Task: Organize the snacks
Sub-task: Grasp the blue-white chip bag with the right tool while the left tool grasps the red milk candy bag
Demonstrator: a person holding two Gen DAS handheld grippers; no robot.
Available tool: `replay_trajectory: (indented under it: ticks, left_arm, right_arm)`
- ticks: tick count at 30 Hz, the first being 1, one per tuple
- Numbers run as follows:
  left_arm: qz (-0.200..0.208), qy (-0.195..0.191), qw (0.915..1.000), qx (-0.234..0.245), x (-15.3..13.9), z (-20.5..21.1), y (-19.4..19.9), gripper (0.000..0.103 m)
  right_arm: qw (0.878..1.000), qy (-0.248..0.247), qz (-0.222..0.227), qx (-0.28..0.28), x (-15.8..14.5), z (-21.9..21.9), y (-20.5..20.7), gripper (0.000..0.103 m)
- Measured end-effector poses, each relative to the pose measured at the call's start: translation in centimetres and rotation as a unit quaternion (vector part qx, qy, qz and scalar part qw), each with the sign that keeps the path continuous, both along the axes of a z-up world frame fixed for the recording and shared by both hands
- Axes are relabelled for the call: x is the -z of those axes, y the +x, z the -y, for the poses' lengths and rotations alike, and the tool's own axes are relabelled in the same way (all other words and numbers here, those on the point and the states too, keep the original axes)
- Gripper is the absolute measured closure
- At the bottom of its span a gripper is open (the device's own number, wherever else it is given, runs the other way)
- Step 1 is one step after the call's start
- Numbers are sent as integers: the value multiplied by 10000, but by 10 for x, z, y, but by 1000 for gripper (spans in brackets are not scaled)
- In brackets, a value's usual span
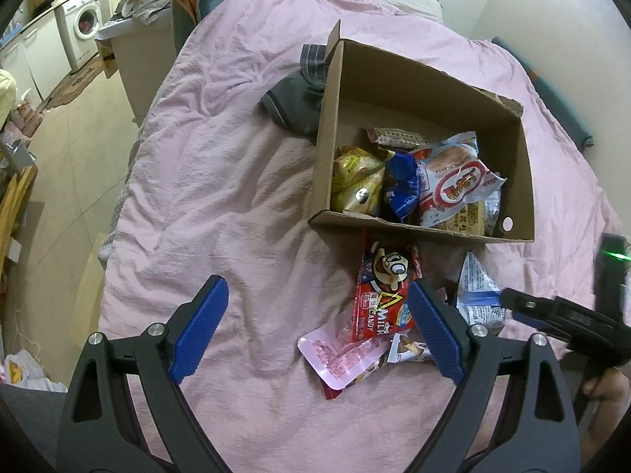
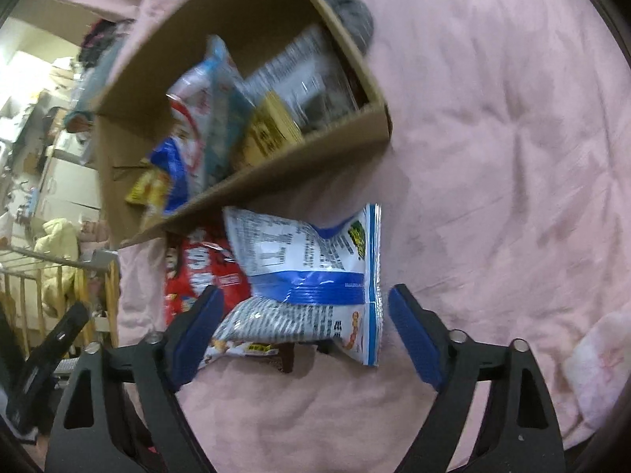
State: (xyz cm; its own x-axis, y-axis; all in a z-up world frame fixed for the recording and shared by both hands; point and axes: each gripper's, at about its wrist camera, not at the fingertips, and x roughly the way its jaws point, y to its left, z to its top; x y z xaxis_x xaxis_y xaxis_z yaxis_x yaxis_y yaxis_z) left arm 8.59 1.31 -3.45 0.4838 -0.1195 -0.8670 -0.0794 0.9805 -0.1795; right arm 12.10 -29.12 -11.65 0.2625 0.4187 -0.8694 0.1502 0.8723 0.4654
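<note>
An open cardboard box [image 1: 520, 181] stands on the pink bed cover and holds several snack packets, among them a yellow bag [image 1: 357, 177] and a white-and-red one [image 1: 453, 185]. In front of the box lie a red milk candy bag [image 1: 382, 295], a pink packet [image 1: 339, 358] and a blue-and-white packet [image 1: 479, 295]. My left gripper [image 1: 315, 291] hovers open over the cover, its right finger above the red bag. My right gripper [image 2: 305, 295] is open around the blue-and-white packet [image 2: 307, 264], and the right pad stands clear of it. The box [image 2: 276, 181] is blurred there.
A grey garment [image 1: 295, 102] lies against the box's far left side. The bed's edge runs down the left, with floor and a washing machine [image 1: 81, 27] beyond. A wall borders the bed at the far right. A wooden rack [image 2: 23, 276] stands past the bed.
</note>
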Motion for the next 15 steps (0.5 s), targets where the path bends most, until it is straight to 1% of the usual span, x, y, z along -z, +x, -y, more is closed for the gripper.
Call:
replay_trajectory:
  ticks: [3, 5, 9, 11, 12, 13, 15]
  left_arm:
    - [-40, -36, 10000, -8, 0, -3, 0, 13]
    - [-62, -48, 10000, -4, 1, -4, -1, 13]
    - [-103, -43, 9999, -25, 3, -8, 0, 13]
    - [-137, -65, 9999, -32, 5, -10, 0, 13]
    - [-147, -68, 9999, -33, 5, -11, 0, 13]
    - [-163, -61, 9998, -32, 6, -11, 1, 13]
    - [-199, -45, 9998, -29, 9, -11, 2, 13]
  right_arm:
    - [9989, 175, -439, 37, 21, -5, 8, 13]
    - [9980, 147, -605, 83, 29, -7, 11, 13]
    - [9974, -17, -724, 52, 37, -11, 16, 13]
    - [9975, -94, -703, -54, 37, -14, 17, 14]
    - [9976, -154, -666, -118, 37, -17, 16, 16]
    - [9976, -168, -644, -178, 35, -18, 17, 26]
    - [9978, -174, -578, -261, 31, -20, 15, 34]
